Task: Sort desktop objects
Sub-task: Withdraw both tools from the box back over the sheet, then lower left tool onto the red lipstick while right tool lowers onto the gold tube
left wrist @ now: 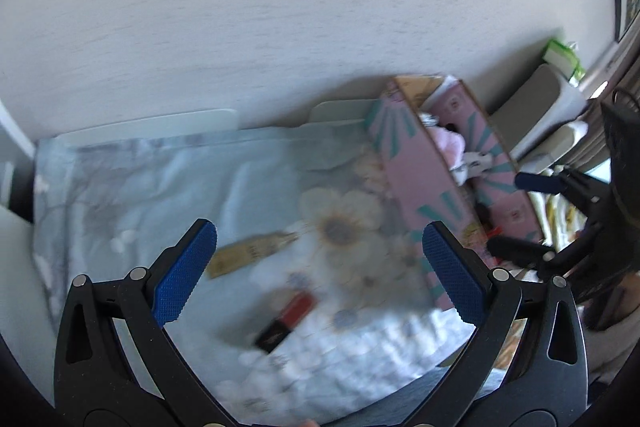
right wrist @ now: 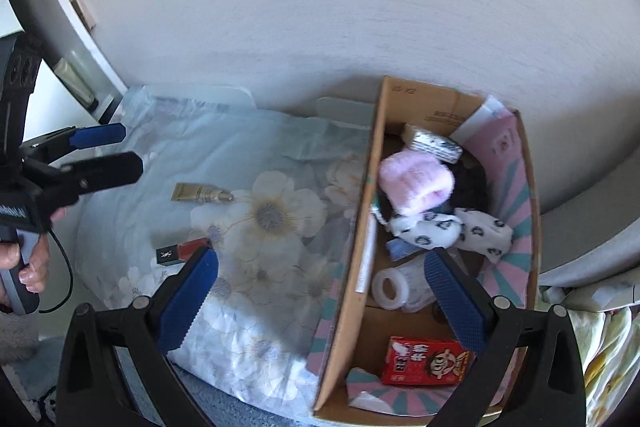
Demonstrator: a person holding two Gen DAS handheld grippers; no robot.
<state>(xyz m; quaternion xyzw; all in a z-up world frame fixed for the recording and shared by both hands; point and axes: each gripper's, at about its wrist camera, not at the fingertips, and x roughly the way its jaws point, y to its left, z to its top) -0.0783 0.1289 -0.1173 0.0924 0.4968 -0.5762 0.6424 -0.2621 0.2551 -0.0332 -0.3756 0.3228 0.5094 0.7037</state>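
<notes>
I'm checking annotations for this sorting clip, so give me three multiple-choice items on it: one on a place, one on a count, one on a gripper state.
1. Where does the red snack box lie?
A. On the floral cloth
B. Inside the cardboard box
C. Between the left gripper's fingers

2. How many cosmetics lie loose on the floral cloth?
A. None
B. Two
C. Five

3. How does the right gripper stand?
A. Open and empty
B. Shut on the pink roll
C. Shut on the gold tube

Answers:
1. B, it rests on the floor of the cardboard box, at its near end.
2. B, only the gold tube and the red and black lipstick lie there.
3. A, its blue fingers are spread wide with nothing between them.
</notes>
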